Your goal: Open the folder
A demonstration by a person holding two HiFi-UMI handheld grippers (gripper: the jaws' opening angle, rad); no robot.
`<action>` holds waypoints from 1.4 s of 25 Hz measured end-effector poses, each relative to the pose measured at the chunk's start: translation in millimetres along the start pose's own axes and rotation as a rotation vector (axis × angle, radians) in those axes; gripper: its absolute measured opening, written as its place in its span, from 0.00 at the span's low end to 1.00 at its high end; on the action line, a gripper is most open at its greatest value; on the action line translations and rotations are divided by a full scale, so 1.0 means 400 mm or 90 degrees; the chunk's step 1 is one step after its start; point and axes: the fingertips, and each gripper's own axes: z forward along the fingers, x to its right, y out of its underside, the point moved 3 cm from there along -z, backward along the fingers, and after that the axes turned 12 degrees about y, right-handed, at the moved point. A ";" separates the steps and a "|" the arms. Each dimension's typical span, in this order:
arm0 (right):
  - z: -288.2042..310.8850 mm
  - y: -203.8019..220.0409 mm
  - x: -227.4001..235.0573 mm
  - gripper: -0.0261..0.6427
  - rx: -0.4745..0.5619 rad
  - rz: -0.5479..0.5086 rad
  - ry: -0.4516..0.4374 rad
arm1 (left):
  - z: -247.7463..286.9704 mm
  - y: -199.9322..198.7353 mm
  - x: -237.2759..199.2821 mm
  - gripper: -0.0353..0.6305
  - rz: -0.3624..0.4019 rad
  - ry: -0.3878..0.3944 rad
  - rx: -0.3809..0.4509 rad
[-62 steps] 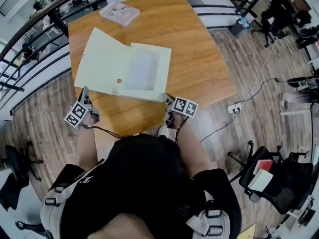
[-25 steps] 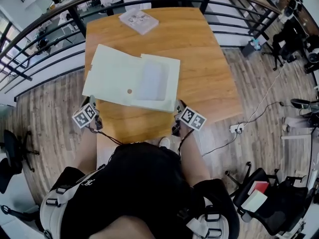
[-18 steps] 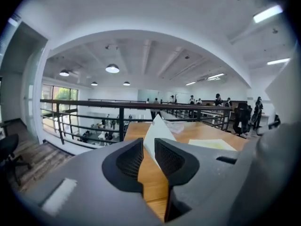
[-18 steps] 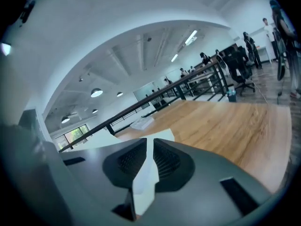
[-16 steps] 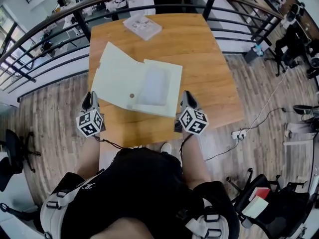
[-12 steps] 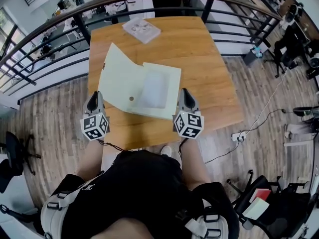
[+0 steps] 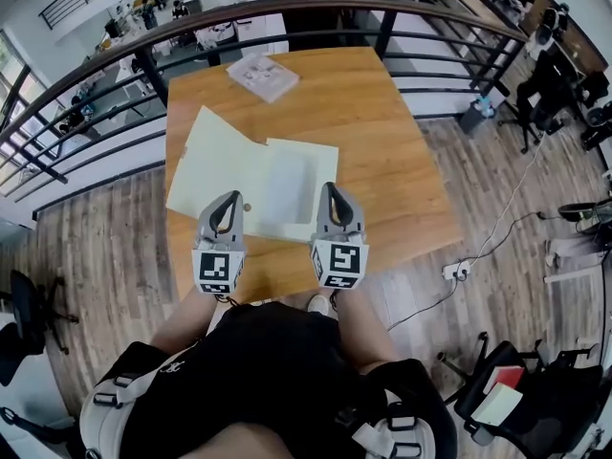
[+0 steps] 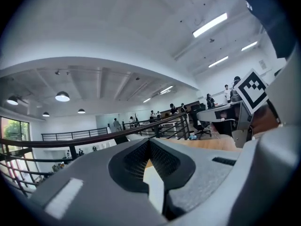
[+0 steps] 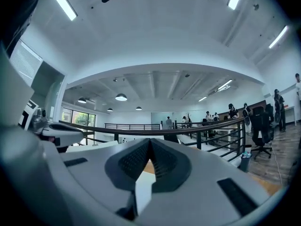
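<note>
One table (image 7: 387, 151) noted, its right half open wood; a dark railing (image 7: 287, 10) closes its far and left sides, with open floor (image 7: 497, 189) to the right; one folder (image 7: 239, 165) lies spread open on the table's left-centre, its near edge just short of the table's near edge; one packet (image 7: 263, 75) sits well apart at the far edge; two tools, left gripper (image 7: 229, 202) and right gripper (image 7: 330, 191), held side by side, apart, over the folder's near edge, pointing level towards the railing; each has its jaws pressed together, nothing gripped.
</note>
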 end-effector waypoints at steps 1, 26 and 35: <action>-0.001 0.002 -0.007 0.05 0.002 -0.002 -0.005 | 0.009 0.010 0.006 0.06 -0.013 0.009 -0.004; -0.017 0.038 -0.028 0.05 -0.012 0.005 -0.026 | 0.034 0.077 0.026 0.06 -0.091 0.037 -0.046; -0.031 0.049 -0.018 0.05 -0.016 0.002 -0.025 | 0.029 0.081 0.035 0.06 -0.093 0.040 -0.046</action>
